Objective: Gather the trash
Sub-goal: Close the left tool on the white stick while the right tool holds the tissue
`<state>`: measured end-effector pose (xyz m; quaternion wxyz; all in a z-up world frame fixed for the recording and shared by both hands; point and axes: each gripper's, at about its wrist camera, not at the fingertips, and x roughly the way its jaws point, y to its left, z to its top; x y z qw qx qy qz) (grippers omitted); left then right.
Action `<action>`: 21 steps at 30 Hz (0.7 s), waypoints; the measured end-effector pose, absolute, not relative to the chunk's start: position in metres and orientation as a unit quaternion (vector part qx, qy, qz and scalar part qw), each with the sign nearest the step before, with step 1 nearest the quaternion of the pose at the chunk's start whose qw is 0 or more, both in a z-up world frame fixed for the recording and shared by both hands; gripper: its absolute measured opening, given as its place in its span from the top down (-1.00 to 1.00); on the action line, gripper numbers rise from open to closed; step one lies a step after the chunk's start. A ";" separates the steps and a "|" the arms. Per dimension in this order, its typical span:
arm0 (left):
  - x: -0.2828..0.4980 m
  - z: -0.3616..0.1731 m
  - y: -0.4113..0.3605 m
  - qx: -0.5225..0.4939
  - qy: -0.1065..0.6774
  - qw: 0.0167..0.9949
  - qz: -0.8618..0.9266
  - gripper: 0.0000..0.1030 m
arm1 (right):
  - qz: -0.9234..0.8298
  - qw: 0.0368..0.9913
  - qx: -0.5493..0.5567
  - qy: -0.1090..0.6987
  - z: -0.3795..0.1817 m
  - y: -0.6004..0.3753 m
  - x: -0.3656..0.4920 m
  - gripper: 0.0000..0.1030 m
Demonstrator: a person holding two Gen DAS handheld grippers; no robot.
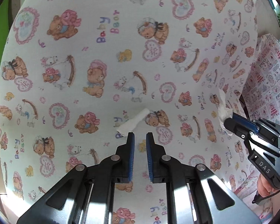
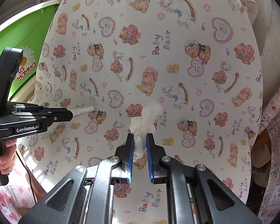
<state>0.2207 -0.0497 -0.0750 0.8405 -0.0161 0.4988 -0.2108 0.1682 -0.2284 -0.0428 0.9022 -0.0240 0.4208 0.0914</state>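
Right gripper [image 2: 140, 140]: jaws narrow, clamped on a crumpled white tissue wad [image 2: 146, 119]. The wad sticks out past the tips, its twisted lower end pinched between the blue pads [image 2: 130, 155], and it sits over the bench. From the left wrist view the same wad [image 1: 224, 110] bunches at the tip of the right gripper [image 1: 228, 120], near the right edge of the bench.

Left gripper [image 1: 140, 136]: jaws narrow but parted, nothing between them. A small rolled white paper scrap [image 1: 132, 122] lies flat on the bench just beyond the left finger tip, angled up to the right. In the right wrist view the scrap [image 2: 84, 110] pokes out past the left gripper [image 2: 70, 114]; contact cannot be told from there.

Bench: round top under a white cloth printed with teddy bears, pink hearts and "Baby Bear" lettering [image 1: 106, 71].

Surroundings: a green plastic tub with a daisy and "la Mamma" print [image 2: 26, 35] stands far left beyond the bench edge, and a pink patterned fabric with "PRINT" lettering [image 1: 270, 85] hangs at the right.
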 end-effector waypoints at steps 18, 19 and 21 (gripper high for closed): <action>0.244 -0.086 -0.100 0.117 0.459 0.868 -0.148 -0.07 | 0.090 0.897 -0.012 0.433 -0.045 -0.233 0.173 0.73; 0.247 -0.088 -0.100 0.115 0.461 0.867 -0.148 -0.07 | 0.090 0.897 -0.014 0.432 -0.046 -0.232 0.173 0.73; 0.249 -0.091 -0.105 0.116 0.463 0.866 -0.151 -0.07 | 0.089 0.897 -0.013 0.432 -0.046 -0.232 0.173 0.73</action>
